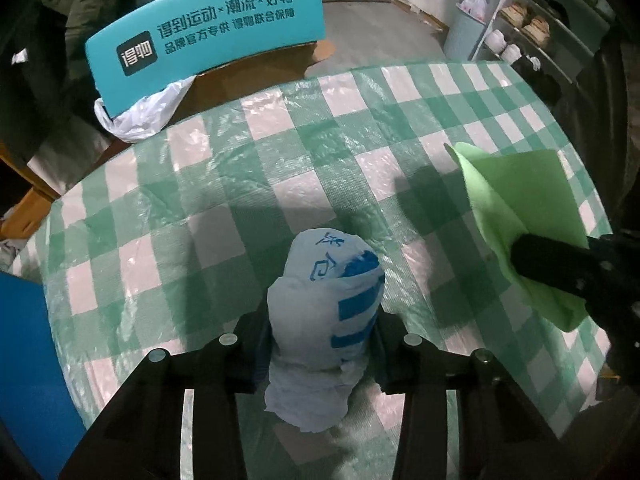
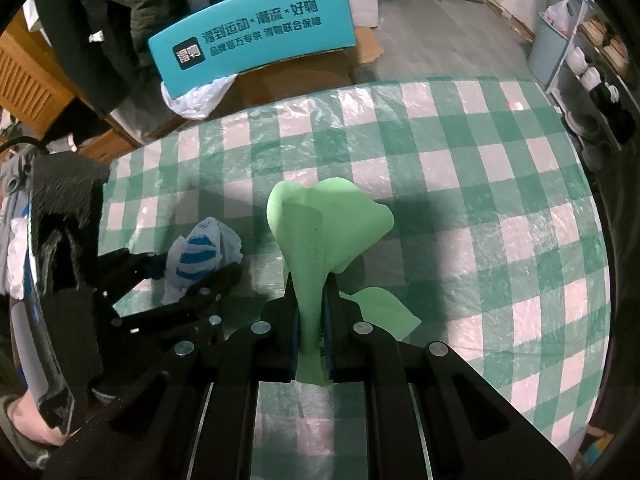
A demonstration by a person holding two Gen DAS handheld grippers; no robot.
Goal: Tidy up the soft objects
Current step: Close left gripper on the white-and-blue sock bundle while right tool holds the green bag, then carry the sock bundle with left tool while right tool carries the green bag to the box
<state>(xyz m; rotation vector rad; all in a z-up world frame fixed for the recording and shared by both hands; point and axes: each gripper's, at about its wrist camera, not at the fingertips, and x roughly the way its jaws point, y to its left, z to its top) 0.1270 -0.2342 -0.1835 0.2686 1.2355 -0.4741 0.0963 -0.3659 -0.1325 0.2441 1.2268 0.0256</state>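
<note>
My left gripper is shut on a crumpled white plastic bag with blue print and holds it above the green-and-white checked tablecloth. The bag also shows in the right wrist view, between the left gripper's fingers. My right gripper is shut on a light green cloth, which stands up from the jaws and folds over. In the left wrist view the green cloth hangs at the right, pinched by the right gripper.
A teal box with printed characters and a white plastic bag lie beyond the table's far left edge. Shelves with shoes stand at the far right. A blue object sits at the left edge.
</note>
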